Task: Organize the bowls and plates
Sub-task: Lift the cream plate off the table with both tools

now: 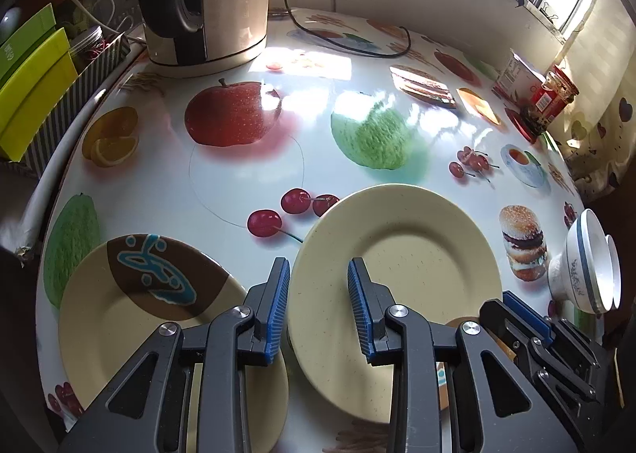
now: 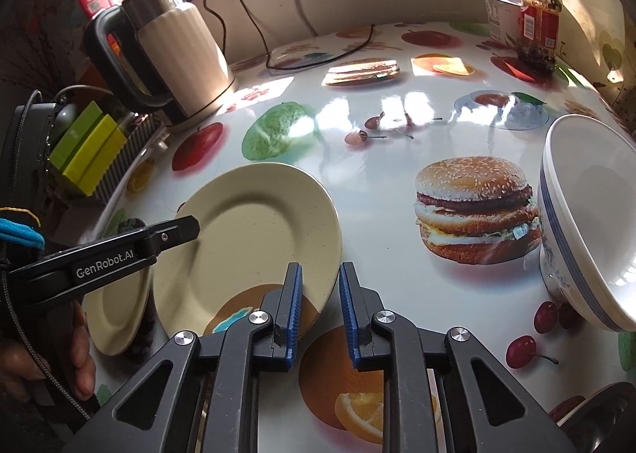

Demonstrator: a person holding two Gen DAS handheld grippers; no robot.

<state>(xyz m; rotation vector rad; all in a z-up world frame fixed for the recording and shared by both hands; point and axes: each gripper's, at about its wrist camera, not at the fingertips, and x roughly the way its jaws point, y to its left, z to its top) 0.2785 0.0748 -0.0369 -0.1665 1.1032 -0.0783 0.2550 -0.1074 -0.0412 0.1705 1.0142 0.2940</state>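
Fruit-print tablecloth (image 1: 238,182); "GenRobot.AI" left gripper (image 1: 320,306) parted astride cream plate (image 1: 417,254) rim; right gripper (image 2: 321,310) narrowly parted.

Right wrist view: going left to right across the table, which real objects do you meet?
Green boxes → kettle → plain cream plate → jar → white bowls.

Both wrist views look steeply down, close, sharing the cream plate (image 1: 397,274)
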